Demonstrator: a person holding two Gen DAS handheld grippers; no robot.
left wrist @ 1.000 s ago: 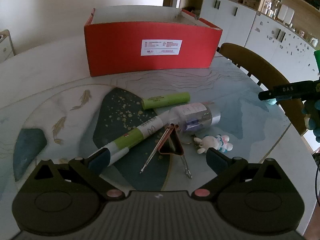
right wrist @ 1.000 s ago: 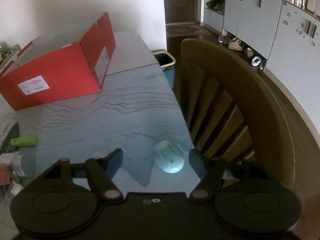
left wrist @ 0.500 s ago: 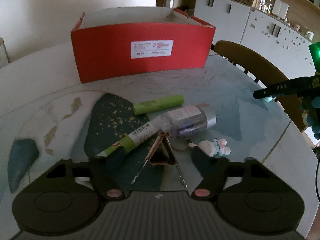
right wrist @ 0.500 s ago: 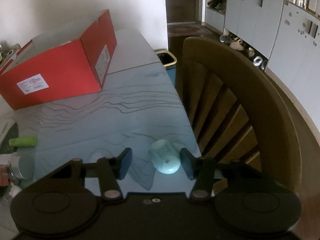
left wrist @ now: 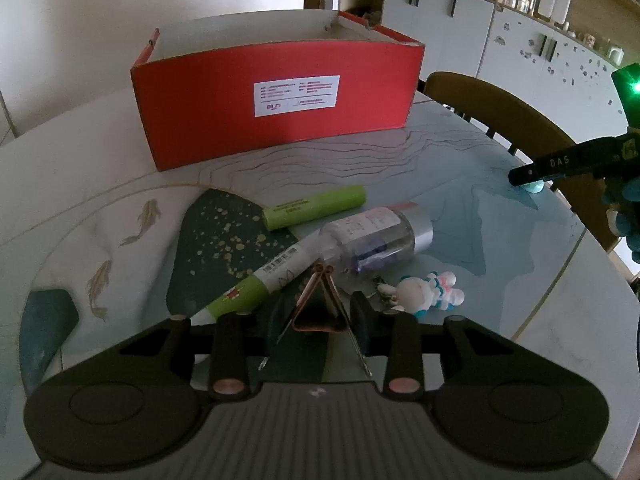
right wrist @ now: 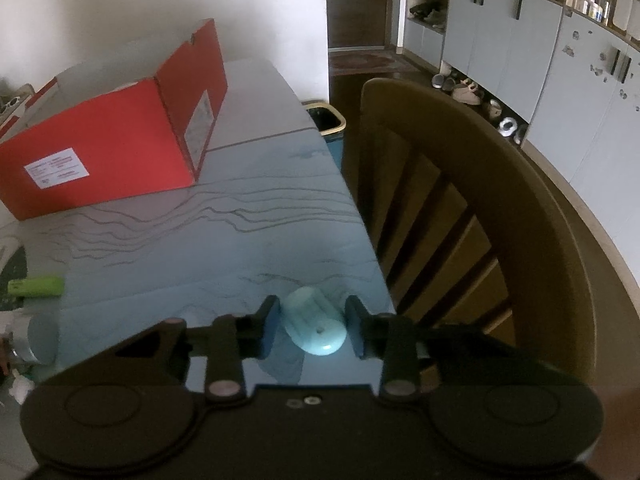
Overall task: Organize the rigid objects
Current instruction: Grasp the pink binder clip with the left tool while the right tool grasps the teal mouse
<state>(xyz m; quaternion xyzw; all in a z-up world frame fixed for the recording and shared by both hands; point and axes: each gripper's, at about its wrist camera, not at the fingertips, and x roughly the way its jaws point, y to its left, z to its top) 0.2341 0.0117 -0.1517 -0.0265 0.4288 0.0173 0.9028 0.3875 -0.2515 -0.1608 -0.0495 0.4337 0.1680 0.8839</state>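
Patterned glass tabletop (left wrist: 460, 168) fills both views, with the open red cardboard box (left wrist: 276, 108) at the upper centre of the left wrist view and at the upper left of the right wrist view.

Left wrist view, left to right: a green-and-white marker (left wrist: 260, 284) lies diagonally. A green tube (left wrist: 316, 207) lies above it. A clear bottle with a silver cap (left wrist: 380, 236) lies on its side. A rabbit figurine (left wrist: 428, 294) lies at lower right.

1. Left gripper (left wrist: 316, 322): its jaws have just been closing. A copper binder clip (left wrist: 318, 312) sits between them at lower centre. The clip's body lies across the gap; its wire handles point toward the camera. Whether the pads already press on it you cannot tell.

2. Right gripper (right wrist: 314, 328): its jaws have just been closing. A pale turquoise ribbed cylinder (right wrist: 316, 326) lies between the fingers at lower centre, near the table edge beside the wooden chair (right wrist: 480, 240). Its long axis runs roughly along the fingers, so the pads bracket its curved sides. Contact appears close; confirm it before lifting.

The box lies up and left of the right gripper.
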